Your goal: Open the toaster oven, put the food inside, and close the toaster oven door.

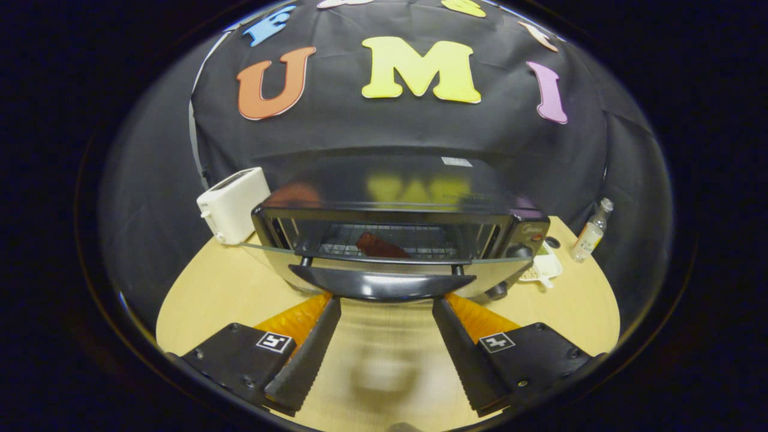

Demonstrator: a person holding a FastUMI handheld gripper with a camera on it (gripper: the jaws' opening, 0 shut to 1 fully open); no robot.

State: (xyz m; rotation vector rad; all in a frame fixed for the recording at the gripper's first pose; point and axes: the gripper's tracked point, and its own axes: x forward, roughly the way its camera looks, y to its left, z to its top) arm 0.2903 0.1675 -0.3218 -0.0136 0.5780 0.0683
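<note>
The gripper (387, 303) is held low and level over the wooden table (210, 294), aimed straight at the toaster oven (399, 228); its two fingers are spread wide, nothing clamped between them. Their tips are seen right below the ends of the oven door handle (381, 283), contact cannot be told. One toaster oven is counted, its glass door (270, 255) dropped down flat toward the gripper. One piece of reddish-brown food (378, 246) is seen lying on the wire rack (420, 240) inside. One white pop-up toaster (233, 204) is placed just beside the oven. On the other side, one small white dish (543, 268) and one small bottle (591, 231) are counted.
</note>
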